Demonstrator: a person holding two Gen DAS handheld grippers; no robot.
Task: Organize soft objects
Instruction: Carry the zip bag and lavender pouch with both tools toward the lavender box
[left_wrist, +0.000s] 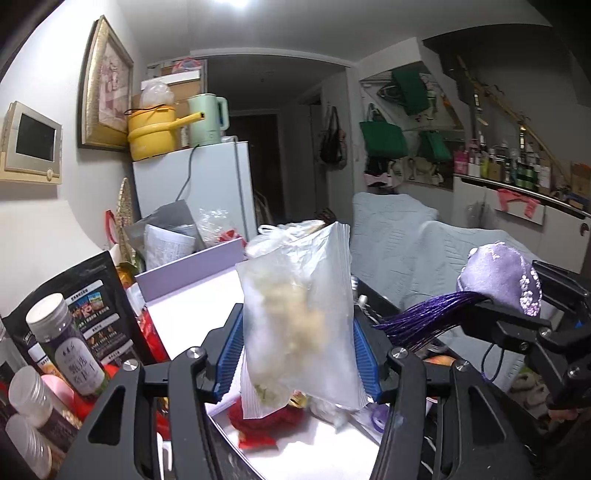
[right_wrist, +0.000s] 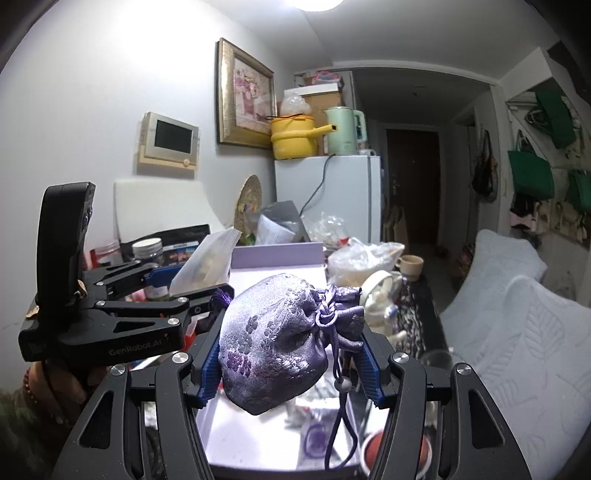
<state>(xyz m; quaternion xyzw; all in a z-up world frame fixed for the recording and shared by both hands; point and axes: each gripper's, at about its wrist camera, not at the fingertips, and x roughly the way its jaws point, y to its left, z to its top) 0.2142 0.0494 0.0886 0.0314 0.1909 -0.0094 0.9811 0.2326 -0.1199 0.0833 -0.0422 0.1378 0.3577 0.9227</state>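
My left gripper (left_wrist: 297, 354) is shut on a clear plastic zip bag (left_wrist: 299, 317) with pale yellowish filling, held upright above an open lilac box (left_wrist: 192, 273). My right gripper (right_wrist: 288, 358) is shut on a purple embroidered drawstring pouch (right_wrist: 273, 343), its cord hanging down. The pouch also shows at the right in the left wrist view (left_wrist: 502, 277), with its purple tassel (left_wrist: 424, 317) trailing left. The left gripper with the bag (right_wrist: 207, 262) shows at the left in the right wrist view. A red knitted item (left_wrist: 266, 417) lies in the box under the bag.
Jars (left_wrist: 66, 343) and a black packet (left_wrist: 85, 295) crowd the left side. A white fridge (right_wrist: 328, 195) with a yellow pot (right_wrist: 295, 136) and green kettle stands behind. A plastic bag (right_wrist: 362, 258), a cup (right_wrist: 410, 264) and a white teapot (right_wrist: 380, 299) sit right of the box. A pale sofa (right_wrist: 524, 314) lies right.
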